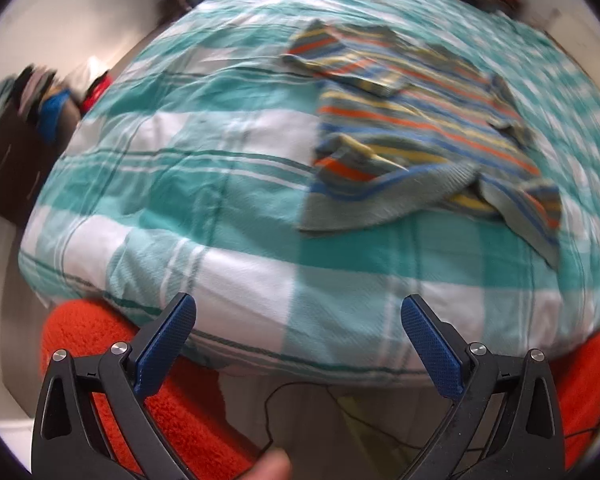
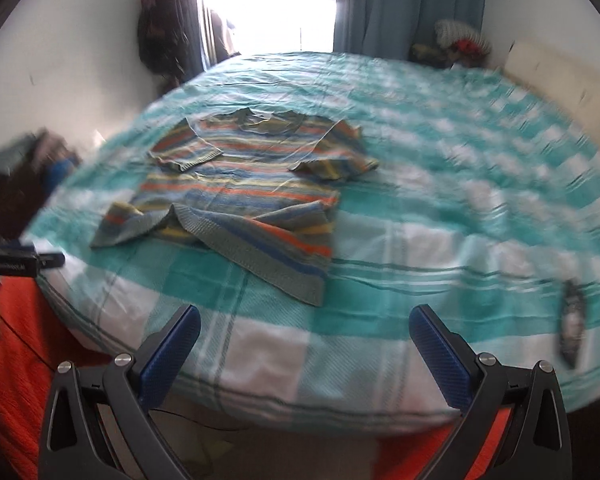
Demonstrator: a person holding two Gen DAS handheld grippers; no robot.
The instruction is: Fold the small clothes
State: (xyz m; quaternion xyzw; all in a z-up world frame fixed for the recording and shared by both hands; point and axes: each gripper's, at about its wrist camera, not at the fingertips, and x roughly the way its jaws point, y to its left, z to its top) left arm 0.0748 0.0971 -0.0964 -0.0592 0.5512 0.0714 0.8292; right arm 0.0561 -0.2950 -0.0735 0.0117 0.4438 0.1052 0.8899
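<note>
A small striped knit sweater (image 1: 412, 120) in grey, blue, orange and yellow lies on the bed, its sleeves folded in and its hem rumpled toward me. It also shows in the right wrist view (image 2: 244, 196), left of centre. My left gripper (image 1: 298, 324) is open and empty, held back at the bed's near edge, left of the sweater. My right gripper (image 2: 304, 332) is open and empty, also at the near edge, just short of the sweater's hem. Both views are motion-blurred.
The bed has a teal and white checked cover (image 1: 220, 200) (image 2: 460, 200). An orange blanket (image 1: 112, 344) (image 2: 16, 360) hangs below its near edge. A dark remote-like object (image 2: 572, 320) lies at the right. Clutter (image 1: 40, 100) stands at the left, and a window (image 2: 268, 4) is behind.
</note>
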